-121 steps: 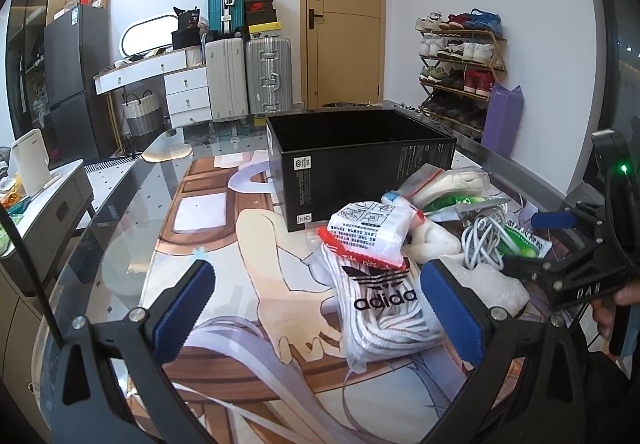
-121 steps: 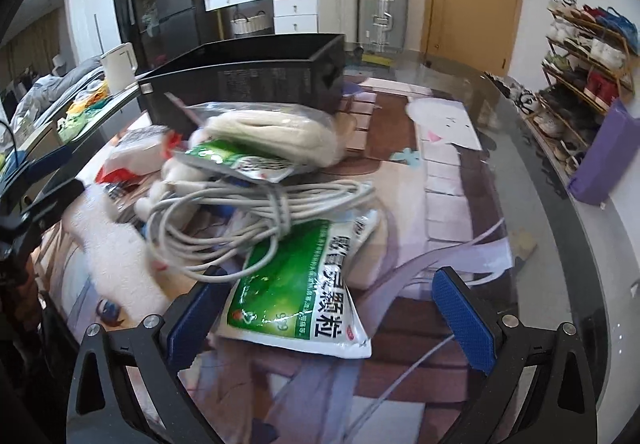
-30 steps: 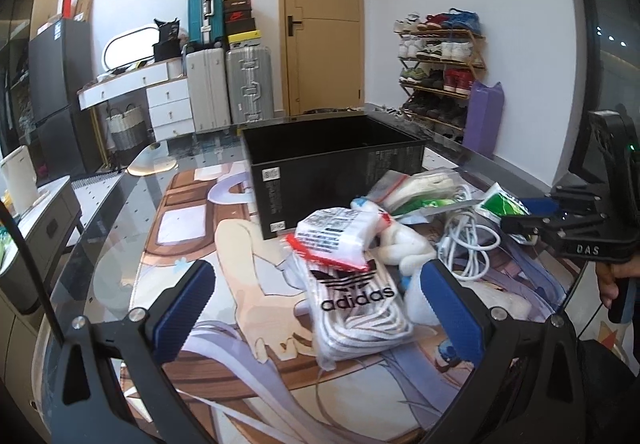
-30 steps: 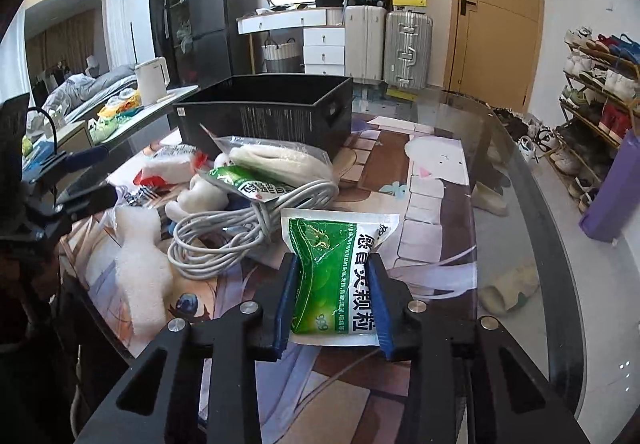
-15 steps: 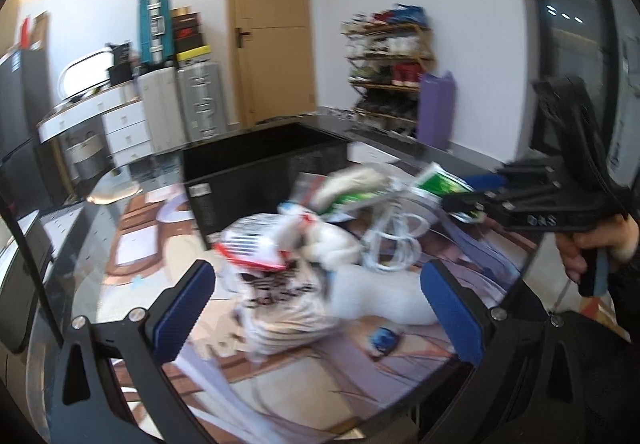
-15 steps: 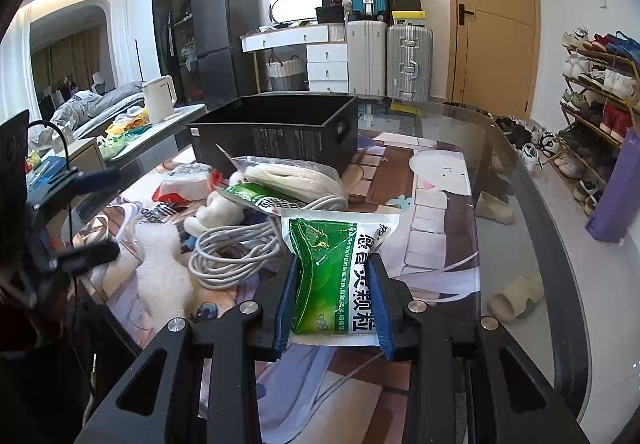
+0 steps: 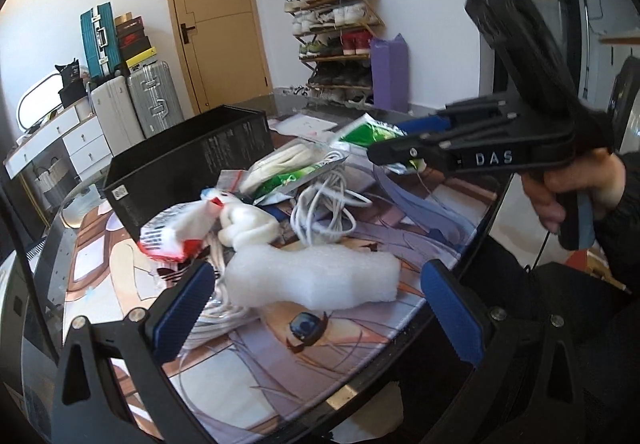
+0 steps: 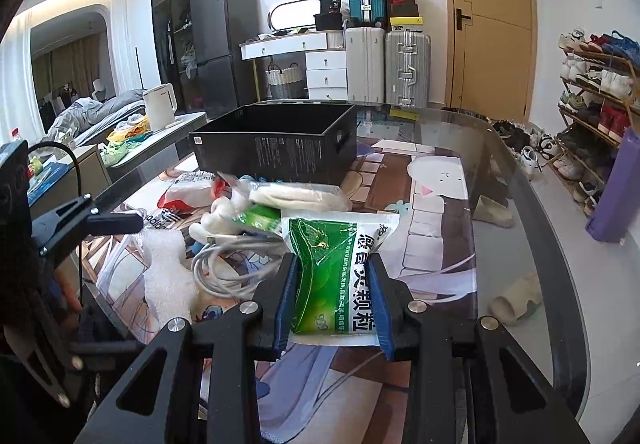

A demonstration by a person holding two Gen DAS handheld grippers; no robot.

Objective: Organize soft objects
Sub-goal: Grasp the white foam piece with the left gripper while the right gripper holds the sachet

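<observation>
My right gripper [image 8: 332, 300] is shut on a green medicine bag [image 8: 324, 244] and holds it above the table; in the left wrist view the right gripper [image 7: 386, 150] holds the green bag [image 7: 370, 132] over the pile. My left gripper [image 7: 316, 310] is open, tilted, just behind a white foam piece [image 7: 312, 280]. The pile holds a white cable coil [image 7: 324, 212], a white plush toy [image 7: 248, 226], a red-and-white packet [image 7: 176, 234] and a clear bag of white cloth [image 7: 284, 160]. An open black box [image 8: 280, 148] stands behind the pile.
The glass table's curved edge [image 7: 472, 244] runs close on the right. A person's hand [image 7: 568, 184] grips the right gripper's handle. A shoe rack [image 8: 596, 92], a purple bag [image 8: 616, 196], slippers [image 8: 516, 296] and suitcases [image 8: 388, 64] stand on the floor beyond.
My right gripper closed on the green bag and lifted it off the pile. My left gripper swung right and rolled, so the foam piece now lies just ahead of its fingers.
</observation>
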